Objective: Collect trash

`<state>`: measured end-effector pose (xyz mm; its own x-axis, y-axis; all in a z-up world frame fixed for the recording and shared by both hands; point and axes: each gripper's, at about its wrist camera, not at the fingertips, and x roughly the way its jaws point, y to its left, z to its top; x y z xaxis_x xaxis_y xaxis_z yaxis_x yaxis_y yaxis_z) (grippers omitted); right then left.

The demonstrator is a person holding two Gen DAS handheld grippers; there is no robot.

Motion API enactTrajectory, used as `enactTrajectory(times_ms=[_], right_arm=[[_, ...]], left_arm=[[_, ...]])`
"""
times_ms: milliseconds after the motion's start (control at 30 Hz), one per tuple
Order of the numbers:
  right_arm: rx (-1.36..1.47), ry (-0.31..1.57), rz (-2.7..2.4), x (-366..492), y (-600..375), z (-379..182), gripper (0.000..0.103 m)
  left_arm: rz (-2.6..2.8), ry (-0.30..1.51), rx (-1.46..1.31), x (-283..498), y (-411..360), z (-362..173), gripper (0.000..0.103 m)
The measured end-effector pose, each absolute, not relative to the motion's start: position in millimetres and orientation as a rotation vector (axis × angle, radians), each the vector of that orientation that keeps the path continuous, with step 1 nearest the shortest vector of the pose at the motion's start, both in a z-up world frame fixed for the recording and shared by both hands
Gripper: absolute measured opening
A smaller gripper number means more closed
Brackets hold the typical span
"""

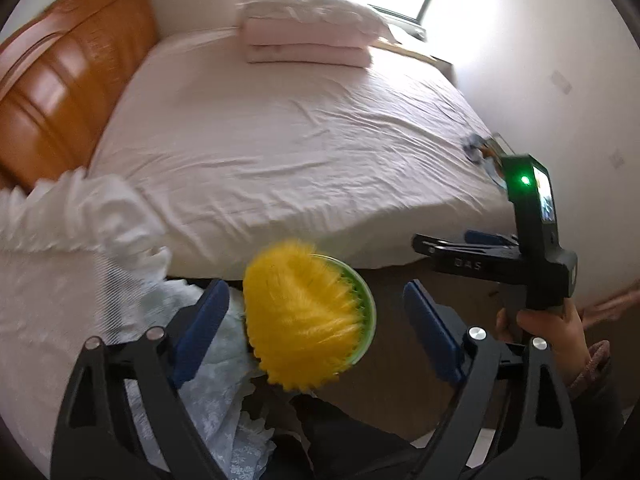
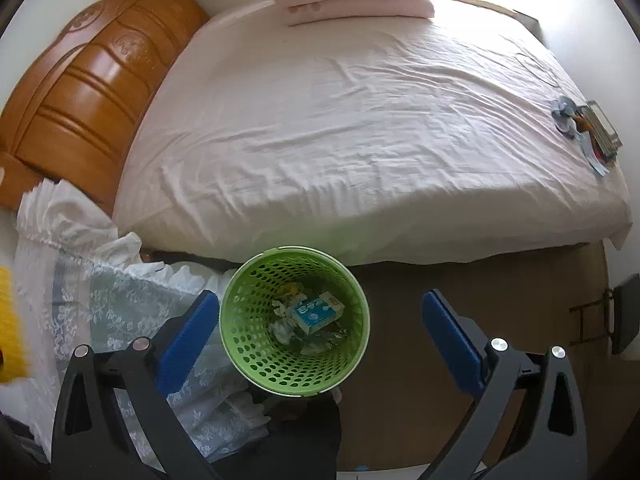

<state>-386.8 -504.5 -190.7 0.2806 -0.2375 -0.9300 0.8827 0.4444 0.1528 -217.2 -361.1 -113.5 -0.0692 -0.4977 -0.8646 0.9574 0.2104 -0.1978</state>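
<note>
A large bed (image 2: 360, 128) with a pale pink sheet fills the far part of the scene, with an orange wooden headboard (image 2: 88, 92) on the left and folded pink bedding (image 2: 352, 0) at the far side. Near its edge, on the floor, stands a green perforated basket (image 2: 256, 344) with a blue-white carton (image 2: 318, 312) and crumpled wrappers inside. Over it a fluffy yellow object (image 1: 300, 316) is seen, blurred, between the wide open fingers of the left gripper (image 1: 316, 332), not touched by them. The right gripper (image 2: 320, 340) is also wide open and holds nothing. More small trash (image 2: 588, 132) lies on the right bed corner.
</note>
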Motion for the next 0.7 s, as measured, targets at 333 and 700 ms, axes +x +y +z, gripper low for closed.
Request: enactTrajectory(times_ms=[333,700], right_arm=[[0.805,1.005,-0.873,-405,-513,-186,0.100],[0.559,0.983,-0.706,-302,-470,-143,0.100]], left_arm=[[-1.315,1.014,0.645,-240,-377,-112,0.093],[-0.939,0.903,0.434,-151,-292,-66,0.093]])
